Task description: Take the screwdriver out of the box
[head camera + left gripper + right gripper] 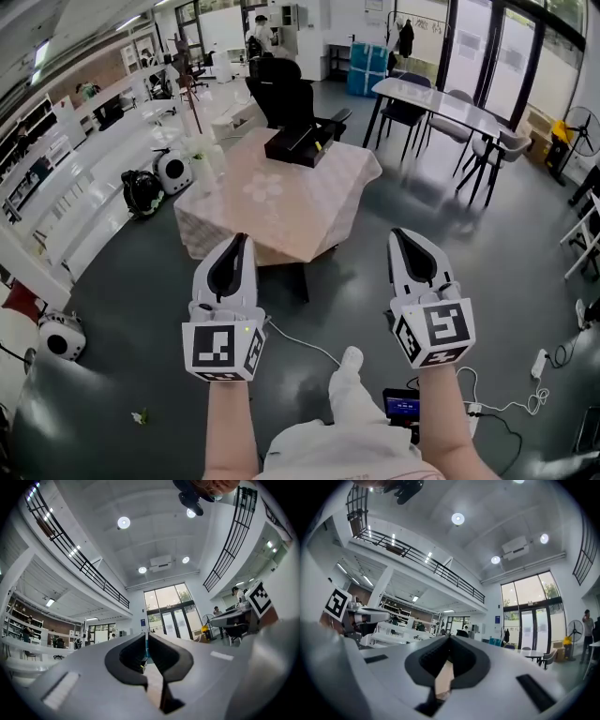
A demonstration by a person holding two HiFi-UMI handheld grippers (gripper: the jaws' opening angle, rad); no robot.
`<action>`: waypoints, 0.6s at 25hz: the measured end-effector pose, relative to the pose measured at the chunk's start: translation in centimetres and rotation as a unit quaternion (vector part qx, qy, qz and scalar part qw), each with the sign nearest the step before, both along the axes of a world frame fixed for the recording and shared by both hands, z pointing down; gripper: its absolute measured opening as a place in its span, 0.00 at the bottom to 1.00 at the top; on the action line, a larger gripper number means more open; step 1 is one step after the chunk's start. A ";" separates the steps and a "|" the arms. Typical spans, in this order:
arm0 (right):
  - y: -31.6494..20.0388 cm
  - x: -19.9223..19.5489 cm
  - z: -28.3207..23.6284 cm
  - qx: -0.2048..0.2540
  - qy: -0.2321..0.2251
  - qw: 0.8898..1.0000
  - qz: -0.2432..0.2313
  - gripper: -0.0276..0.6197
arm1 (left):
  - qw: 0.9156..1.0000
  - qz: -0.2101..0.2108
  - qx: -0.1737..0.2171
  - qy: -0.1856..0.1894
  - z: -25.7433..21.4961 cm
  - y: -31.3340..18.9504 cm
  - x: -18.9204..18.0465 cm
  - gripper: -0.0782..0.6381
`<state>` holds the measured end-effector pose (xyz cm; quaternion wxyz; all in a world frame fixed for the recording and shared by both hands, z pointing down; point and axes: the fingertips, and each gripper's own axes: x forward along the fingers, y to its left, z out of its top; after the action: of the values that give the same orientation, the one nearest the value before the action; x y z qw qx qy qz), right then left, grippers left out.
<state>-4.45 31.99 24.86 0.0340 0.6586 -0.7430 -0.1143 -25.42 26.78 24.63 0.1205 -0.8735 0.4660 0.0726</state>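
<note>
In the head view a black box (302,142) lies at the far end of a table with a pale pink cloth (281,202). A small yellow bit (318,145) shows at the box's edge; it is too small to tell whether it is the screwdriver. My left gripper (243,238) and right gripper (397,232) hang side by side in the air, short of the table's near edge and well apart from the box. Both point ahead and slightly up. In the left gripper view the jaws (146,637) meet at the tip, shut on nothing. The right gripper view shows the same for the right jaws (450,638).
A black office chair (286,89) stands behind the table. A white table with chairs (441,103) is at the back right. Round white machines (172,169) sit on the floor at the left beside white shelving. Cables and a power strip (539,361) lie at the right.
</note>
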 end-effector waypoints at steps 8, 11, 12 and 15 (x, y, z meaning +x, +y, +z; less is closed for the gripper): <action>-10.6 5.8 1.5 -0.006 -0.015 1.000 -0.015 0.05 | 1.000 -0.024 -0.012 -0.008 1.3 -10.3 4.0 0.12; -15.3 8.5 1.6 -0.010 -0.016 0.999 -0.026 0.05 | 0.999 -0.034 -0.018 -0.016 1.5 -14.9 6.6 0.12; -16.8 9.3 1.5 -0.011 -0.015 0.999 -0.030 0.05 | 0.999 -0.037 -0.018 -0.018 1.4 -16.4 7.5 0.12; -21.0 11.5 0.9 -0.011 -0.008 0.999 -0.044 0.05 | 0.998 -0.048 -0.022 -0.015 1.2 -20.4 10.0 0.12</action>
<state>7.00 10.95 25.76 0.0303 0.6256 -0.7729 -0.1017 -15.44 6.34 25.78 0.1121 -0.8535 0.5071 0.0433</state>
